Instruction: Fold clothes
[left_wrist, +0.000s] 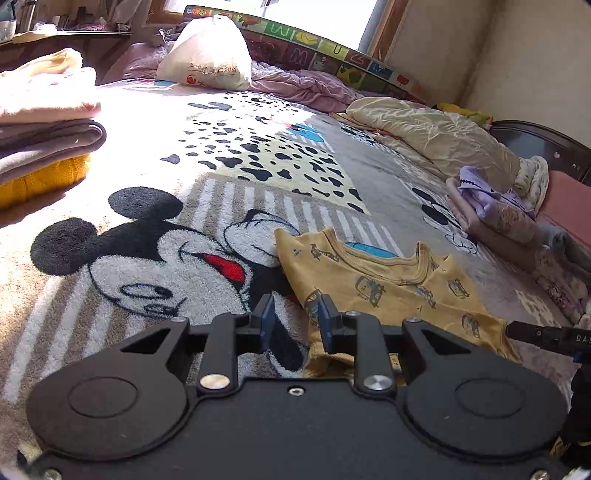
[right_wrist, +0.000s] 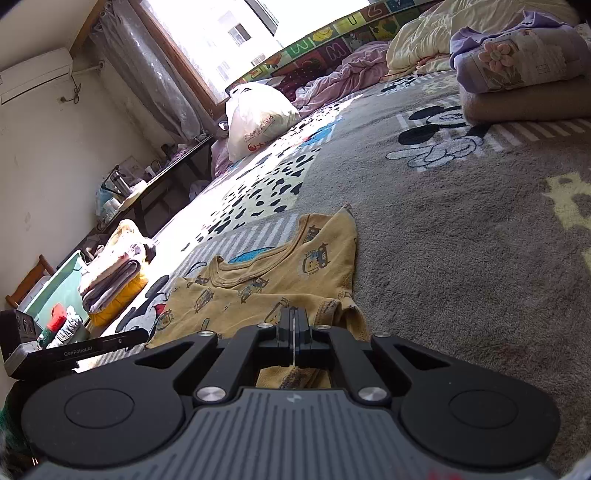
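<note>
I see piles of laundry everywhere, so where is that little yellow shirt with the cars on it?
The yellow shirt lies flat on the cartoon-mouse blanket, just ahead of both tools; in the left wrist view it sits right of the big mouse face.

Both claws, left (left_wrist: 295, 314) and right (right_wrist: 294, 325), are matte black with silver screws; the left carries blue pads (left_wrist: 266, 320).

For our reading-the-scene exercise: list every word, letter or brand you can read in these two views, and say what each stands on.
"GenRoboLAI" as best it reads: on the black bar of the left gripper, seen in the right wrist view.
"DAS", cut off at the frame edge: on the black bar of the right gripper, seen in the left wrist view.
"W", "U", "M": large letters on the alphabet play mat against the wall.
Red print on the white bag: too blurred to read.
</note>
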